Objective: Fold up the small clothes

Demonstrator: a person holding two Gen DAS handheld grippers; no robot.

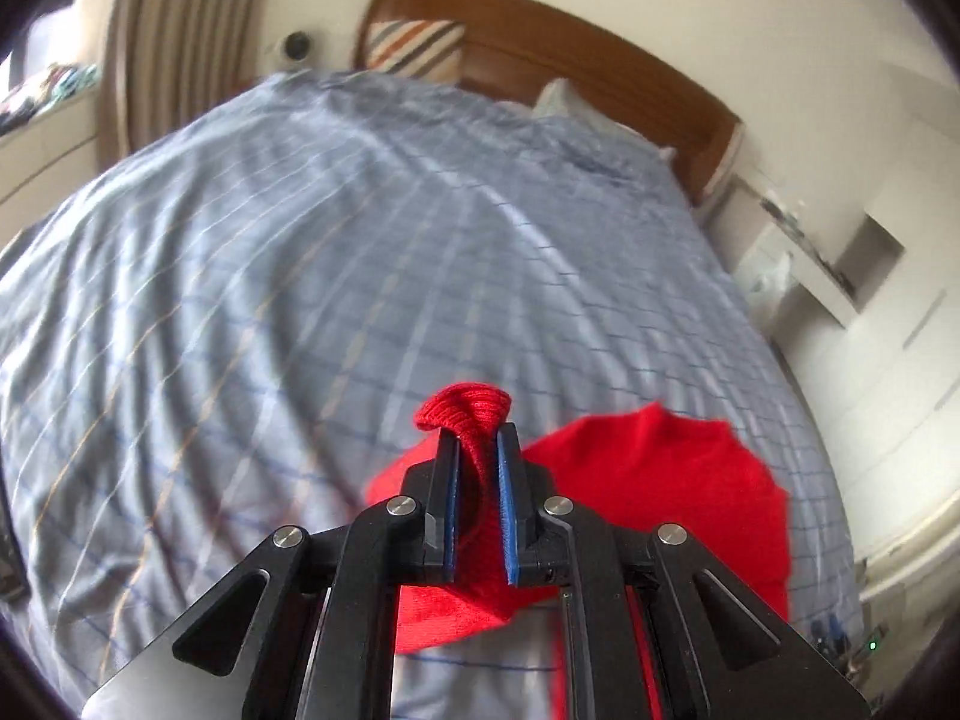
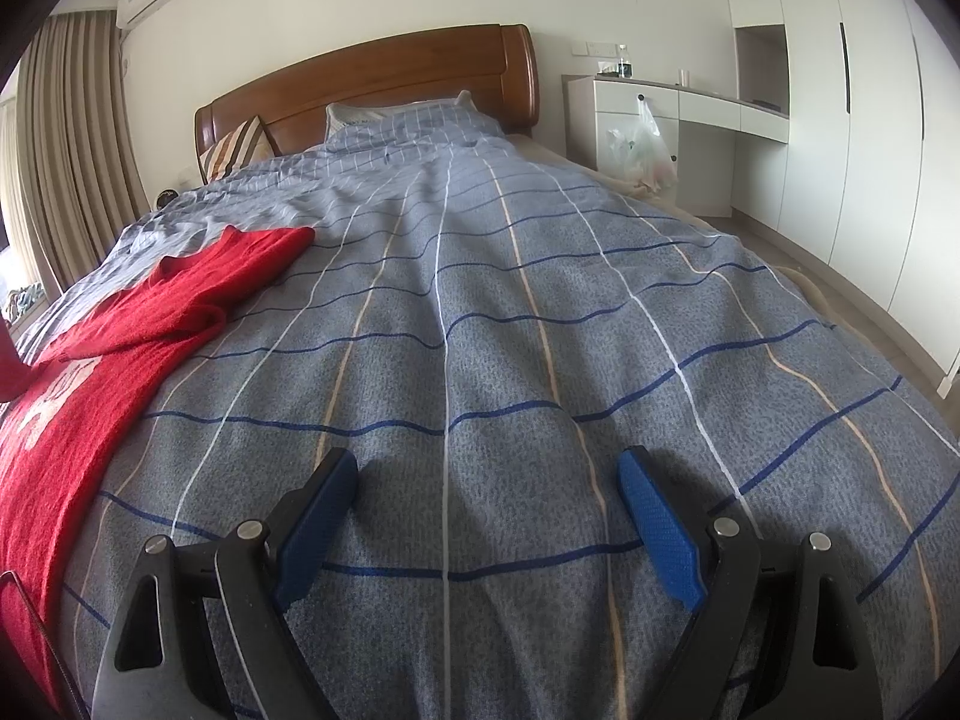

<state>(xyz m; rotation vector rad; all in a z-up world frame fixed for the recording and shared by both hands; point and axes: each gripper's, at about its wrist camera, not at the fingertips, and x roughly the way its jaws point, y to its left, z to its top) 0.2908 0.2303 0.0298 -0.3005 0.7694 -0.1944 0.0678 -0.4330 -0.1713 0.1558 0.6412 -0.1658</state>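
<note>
While the left gripper is clamped on a ribbed cuff or hem of the red sweater, lifted off the bed, best carry that edge across in one flat arc and lay it aligned, no bunching. Rest of the sweater lies spread on the checked duvet, white print visible in the right wrist view. Left gripper sits above the bed, angled down. Right gripper is released, jaws wide, low over bare duvet beside the sweater, touching nothing.

Red sweater — grey-blue checked duvet, striped pillow.
</note>
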